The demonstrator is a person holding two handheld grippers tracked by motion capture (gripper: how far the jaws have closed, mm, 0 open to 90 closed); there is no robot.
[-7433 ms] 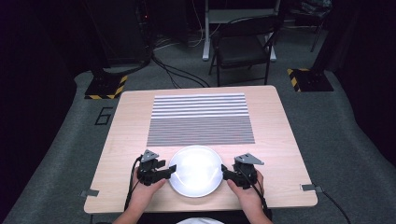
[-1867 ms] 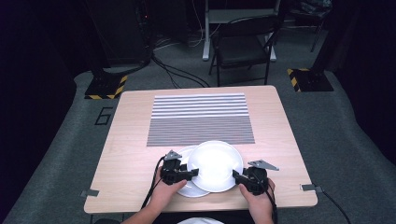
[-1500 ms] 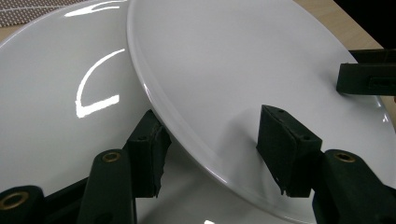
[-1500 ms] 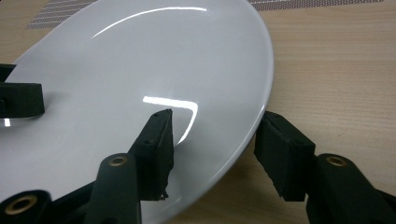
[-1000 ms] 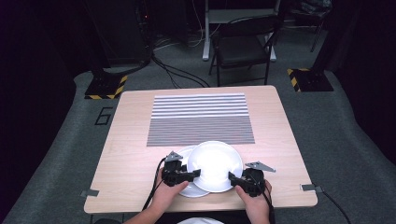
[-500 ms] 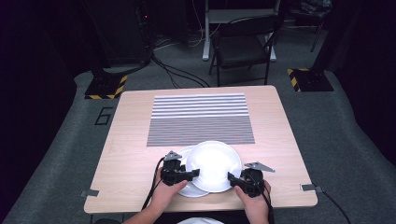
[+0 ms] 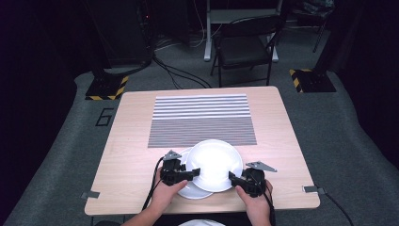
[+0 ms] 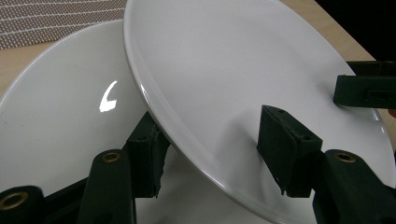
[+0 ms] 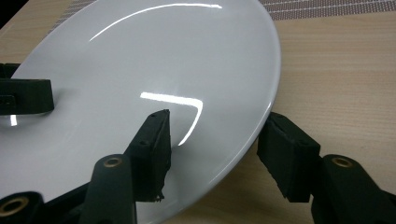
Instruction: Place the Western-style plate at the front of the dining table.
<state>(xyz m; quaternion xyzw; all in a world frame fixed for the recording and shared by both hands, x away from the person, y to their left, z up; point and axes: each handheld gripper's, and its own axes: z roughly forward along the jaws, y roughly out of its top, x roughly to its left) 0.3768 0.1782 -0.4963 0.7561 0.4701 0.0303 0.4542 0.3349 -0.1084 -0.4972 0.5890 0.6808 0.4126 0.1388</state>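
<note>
Two white plates sit at the table's near edge. I see the upper plate (image 7: 214, 162) (image 8: 224, 70) (image 9: 140, 60) tilted and raised, overlapping the lower plate (image 7: 190, 191) (image 8: 60, 102), which lies flat on the wooden table (image 7: 131, 155). My left gripper (image 7: 194, 173) (image 8: 212, 135) is shut on the upper plate's left rim, one jaw under it and one on top. At the plate's right rim my right gripper (image 7: 233, 178) (image 9: 217, 133) is shut on it the same way. Each gripper view shows the other gripper's jaw at the far rim.
A striped grey mat (image 7: 202, 120) covers the table's far half, just beyond the plates. A folding chair (image 7: 244, 47) and cables stand on the floor past the table. Bare wood lies to the left and right of the hands.
Since the earliest frame both grippers have taken the top plate and shifted it right and away, partly off the lower one. Over the last second nothing has visibly moved.
</note>
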